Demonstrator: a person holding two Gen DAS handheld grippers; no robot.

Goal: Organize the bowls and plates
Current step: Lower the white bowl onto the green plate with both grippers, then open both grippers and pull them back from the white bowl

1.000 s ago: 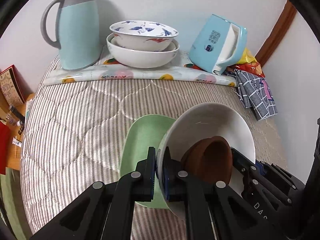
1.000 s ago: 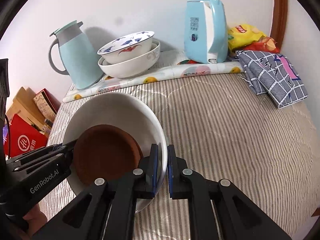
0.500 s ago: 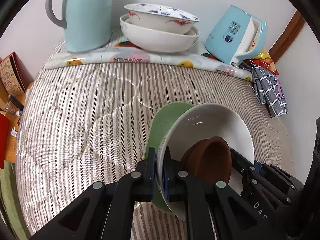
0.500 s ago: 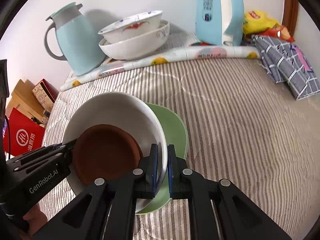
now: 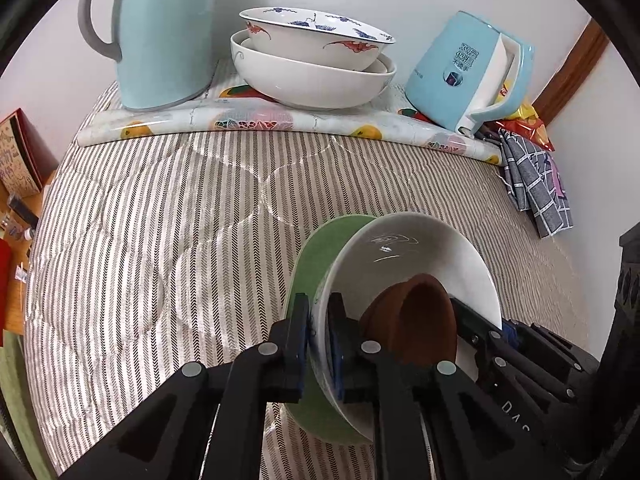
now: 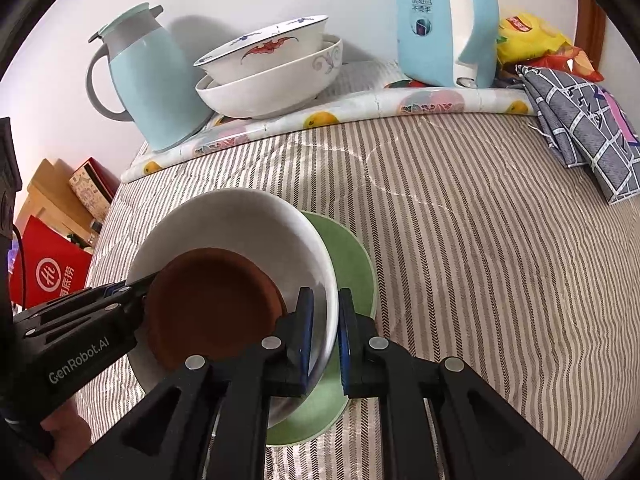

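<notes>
A white bowl (image 5: 400,248) (image 6: 232,224) with a small brown bowl (image 5: 416,320) (image 6: 212,300) inside it sits tilted on a green plate (image 5: 320,256) (image 6: 352,256) on the striped bedcover. My left gripper (image 5: 320,320) straddles the bowl's left rim. Its jaws are opening, and the pads still look to be touching the wall. My right gripper (image 6: 324,316) straddles the opposite rim the same way, its jaws also opening. Each gripper shows in the other's view, the right gripper (image 5: 480,332) and the left gripper (image 6: 120,300).
At the back, on a fruit-print mat (image 5: 256,124), stand a pale blue jug (image 5: 164,32), two stacked bowls (image 5: 312,76) and a blue kettle (image 5: 468,68). A checked cloth (image 5: 536,184) and snack bags (image 6: 532,36) lie at the right. Boxes (image 6: 52,272) stand past the left edge.
Both grippers came down with the white bowl, and the green plate now lies right under it. The gap between each pair of fingers has widened slightly.
</notes>
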